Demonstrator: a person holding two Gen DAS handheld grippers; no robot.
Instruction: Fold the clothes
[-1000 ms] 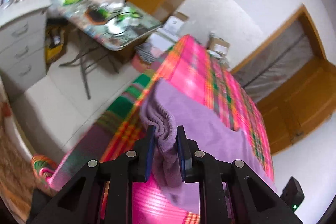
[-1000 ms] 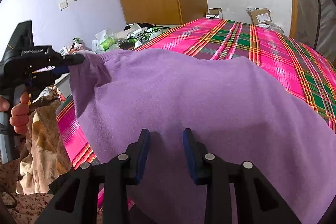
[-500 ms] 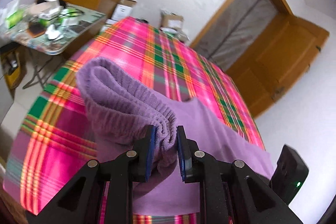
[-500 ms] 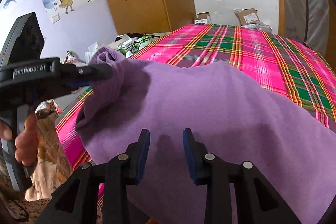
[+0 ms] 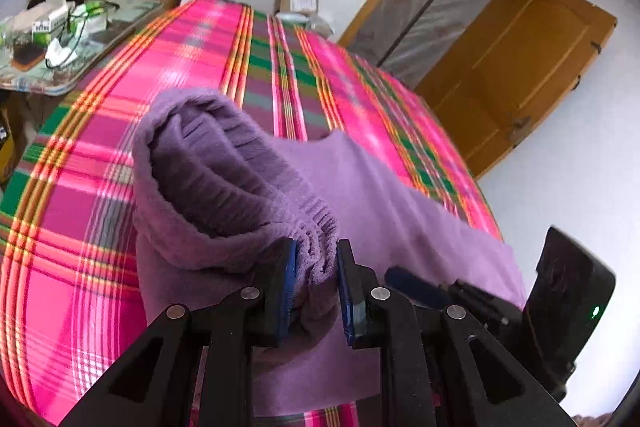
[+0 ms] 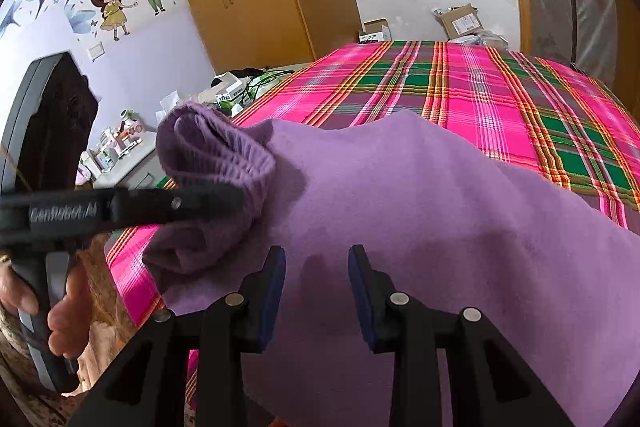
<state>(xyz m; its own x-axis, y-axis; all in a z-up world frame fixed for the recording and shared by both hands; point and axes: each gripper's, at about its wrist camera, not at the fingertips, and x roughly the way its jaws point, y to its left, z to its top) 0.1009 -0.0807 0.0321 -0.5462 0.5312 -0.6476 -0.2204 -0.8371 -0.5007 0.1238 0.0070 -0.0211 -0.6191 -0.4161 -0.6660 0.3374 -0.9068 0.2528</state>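
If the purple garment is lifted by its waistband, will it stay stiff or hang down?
The purple garment probably hangs limp: its elastic waistband already bunches and droops from the left gripper. Its fleecy surface probably resists slipping. It looks light.

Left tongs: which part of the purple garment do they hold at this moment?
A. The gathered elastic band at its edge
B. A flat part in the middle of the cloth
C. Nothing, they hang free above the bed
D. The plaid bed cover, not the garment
A: the left tongs are closed on the ribbed, gathered band of the purple garment, which is lifted and curled over above the plaid bed cover.
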